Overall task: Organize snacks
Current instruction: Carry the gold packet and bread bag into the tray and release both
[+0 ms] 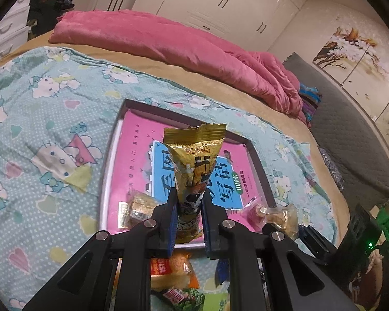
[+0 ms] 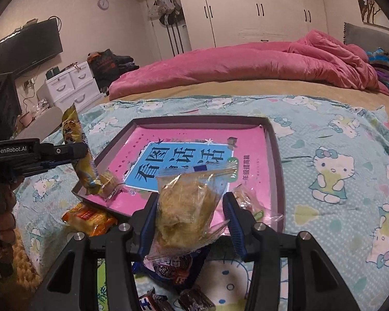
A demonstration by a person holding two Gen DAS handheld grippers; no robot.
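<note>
The left gripper (image 1: 189,207) was clamped on a gold snack packet (image 1: 194,160) above the tray (image 1: 254,153), while the right gripper (image 2: 192,212) pinched a clear-wrapped pastry (image 2: 189,207) between its 2 jaws.

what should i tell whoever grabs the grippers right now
Left gripper: shut on a gold packet, held over the tray.
Right gripper: shut on a clear-wrapped pastry, at the tray's near edge.
Done: two small wrapped snacks lie in the tray, one by each near corner.
Left: set both held snacks down, then fetch the orange pack and the dark packs lying on the blanket.
</note>
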